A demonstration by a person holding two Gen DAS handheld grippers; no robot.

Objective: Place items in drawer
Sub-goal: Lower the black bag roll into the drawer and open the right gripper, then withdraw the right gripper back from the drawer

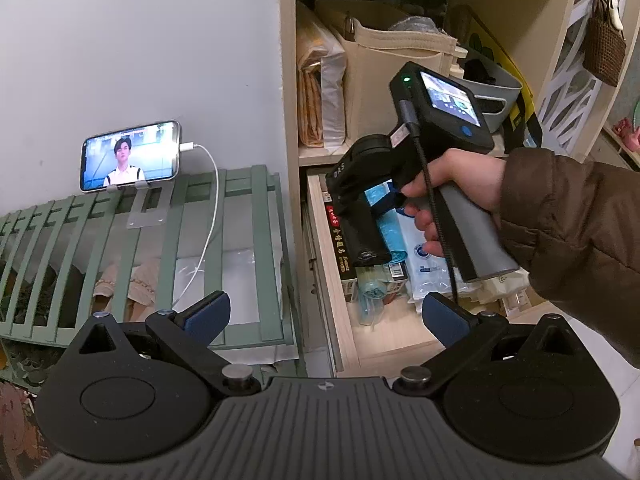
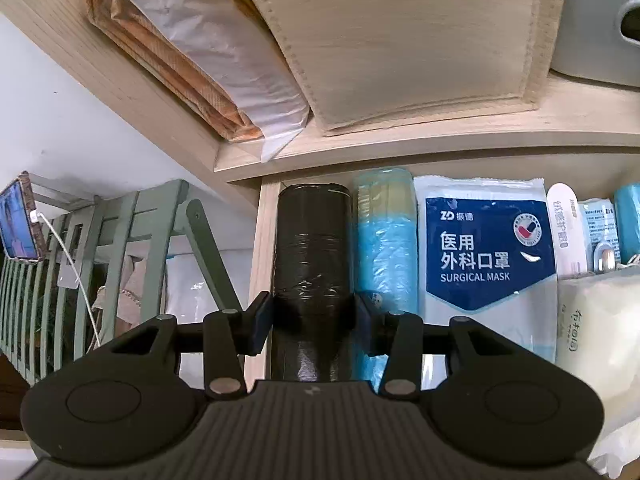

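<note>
My right gripper (image 2: 314, 316) is shut on a black roll of bags (image 2: 310, 248) and holds it over the left end of the open wooden drawer (image 2: 262, 240). The left wrist view shows that gripper (image 1: 362, 248) with the black roll (image 1: 366, 240) above the drawer (image 1: 340, 300). Beside the roll lie a blue roll (image 2: 386, 240) and a surgical mask pack (image 2: 486, 248). My left gripper (image 1: 326, 314) is open and empty, in front of the drawer.
A shelf above the drawer holds a beige felt bag (image 1: 396, 80), paper bags (image 1: 318, 92) and a grey basket (image 1: 494, 92). A green slatted rack (image 1: 160, 248) with a phone (image 1: 130, 156) and white cable stands to the left. A woven bag (image 1: 604, 50) hangs at right.
</note>
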